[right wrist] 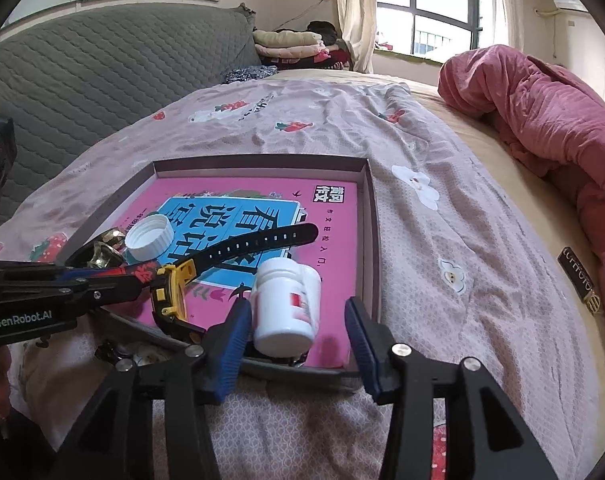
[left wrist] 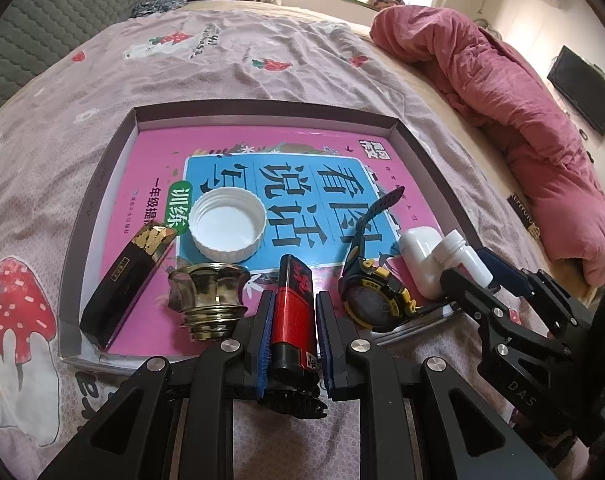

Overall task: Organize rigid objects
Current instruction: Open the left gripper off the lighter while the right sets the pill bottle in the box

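A shallow cardboard tray lies on the bed with a pink book flat in it. My left gripper is shut on a red and black lighter at the tray's near edge. On the book lie a white cap, a black and gold box, a golden stopper, a yellow and black watch and a white case. My right gripper stands open around a white bottle lying in the tray's near right corner; the right pad is clear of it.
The tray sits on a strawberry-print sheet. A rolled pink quilt lies along the right side of the bed. A grey padded headboard rises at the left, with folded clothes behind it.
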Demonstrator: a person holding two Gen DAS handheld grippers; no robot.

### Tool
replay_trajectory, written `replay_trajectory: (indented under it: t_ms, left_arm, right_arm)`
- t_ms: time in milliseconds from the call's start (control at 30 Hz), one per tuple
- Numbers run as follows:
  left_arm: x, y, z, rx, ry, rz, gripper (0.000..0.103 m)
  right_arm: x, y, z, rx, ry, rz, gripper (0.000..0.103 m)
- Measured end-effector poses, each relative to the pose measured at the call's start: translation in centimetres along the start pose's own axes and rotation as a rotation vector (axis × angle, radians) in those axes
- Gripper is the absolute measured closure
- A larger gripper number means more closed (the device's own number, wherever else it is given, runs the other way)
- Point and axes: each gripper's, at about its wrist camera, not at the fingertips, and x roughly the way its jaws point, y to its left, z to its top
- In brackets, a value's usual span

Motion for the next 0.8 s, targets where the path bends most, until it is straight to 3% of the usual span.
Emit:
replay_trajectory:
  t_ms: [667,800]
  left_arm:
    - [0.1,-0.7,-0.2,0.020,0.009,-0.018,0.082]
    - [0.0,-0.8,-0.4,0.023,0.009,-0.018,0.072]
  right_arm:
    - [-1.2,-0.4,-0.1,0.011,-0.020,-0.011,0.050]
    - [-1.4,-0.5,-0.1,0.010,-0.021,-0.010,0.050]
